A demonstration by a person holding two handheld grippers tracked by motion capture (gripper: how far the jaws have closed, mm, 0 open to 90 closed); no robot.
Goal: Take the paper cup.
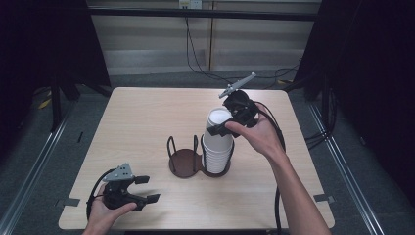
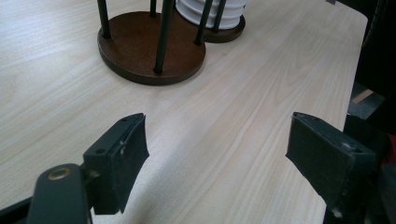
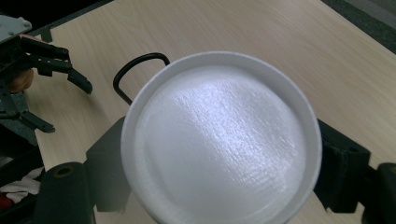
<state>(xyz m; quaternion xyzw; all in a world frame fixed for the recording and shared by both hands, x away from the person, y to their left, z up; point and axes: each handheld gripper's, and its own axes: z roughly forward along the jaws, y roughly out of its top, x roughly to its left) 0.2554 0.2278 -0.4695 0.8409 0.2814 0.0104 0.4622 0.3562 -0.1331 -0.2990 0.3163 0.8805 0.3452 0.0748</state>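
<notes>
Right gripper view: fingers point(image 3: 107, 172) clasp the top white cup point(image 3: 222, 140); left gripper point(image 2: 217, 156) spread, empty.

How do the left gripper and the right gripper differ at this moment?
The left gripper has its jaws apart with nothing between them; the right gripper has its jaws closed on the top white cup of the stack. The left gripper sits low near the table edge; the right gripper is raised over the cup holder. Both are black and hand-held.
</notes>
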